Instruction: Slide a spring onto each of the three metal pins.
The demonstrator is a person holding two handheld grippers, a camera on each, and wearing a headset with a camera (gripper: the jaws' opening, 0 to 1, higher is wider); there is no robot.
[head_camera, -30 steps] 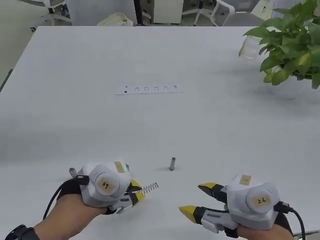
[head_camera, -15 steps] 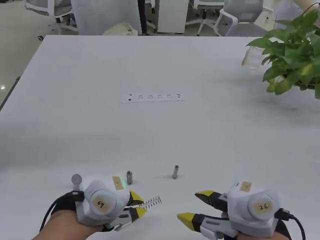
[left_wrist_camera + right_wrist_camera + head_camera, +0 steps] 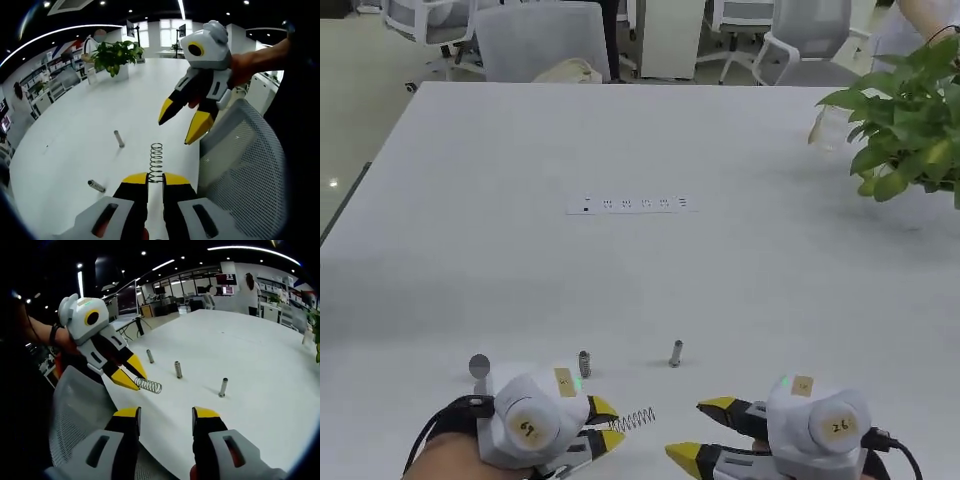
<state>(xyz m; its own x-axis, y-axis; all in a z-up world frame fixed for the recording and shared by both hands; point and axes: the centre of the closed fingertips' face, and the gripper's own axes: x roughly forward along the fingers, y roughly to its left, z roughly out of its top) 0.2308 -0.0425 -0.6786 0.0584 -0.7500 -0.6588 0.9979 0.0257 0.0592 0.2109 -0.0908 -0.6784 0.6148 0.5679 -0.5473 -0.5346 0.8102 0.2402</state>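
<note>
My left gripper [image 3: 604, 424] is shut on one end of a small coil spring [image 3: 633, 418], which sticks out to the right just above the white table [image 3: 640, 270]. In the left gripper view the spring [image 3: 156, 160] rises from the closed yellow tips. Three short metal pins stand upright in a row. The left pin [image 3: 479, 367] looks bare, the middle pin [image 3: 584, 363] carries a spring, and the right pin [image 3: 676, 353] is bare. My right gripper [image 3: 698, 432] hovers open, close to the spring's free end [image 3: 148, 385], and holds nothing.
A strip of power sockets [image 3: 626, 204] is set into the table's middle. A leafy potted plant [image 3: 910, 120] and a clear glass [image 3: 825, 125] stand at the far right. Office chairs [image 3: 540, 40] line the far edge. A mesh chair back [image 3: 240, 165] sits beside the near edge.
The head camera has tilted up. My left gripper has drawn slightly back towards me with the spring, uncovering the two left pins. The right gripper has edged left, nearer the spring.
</note>
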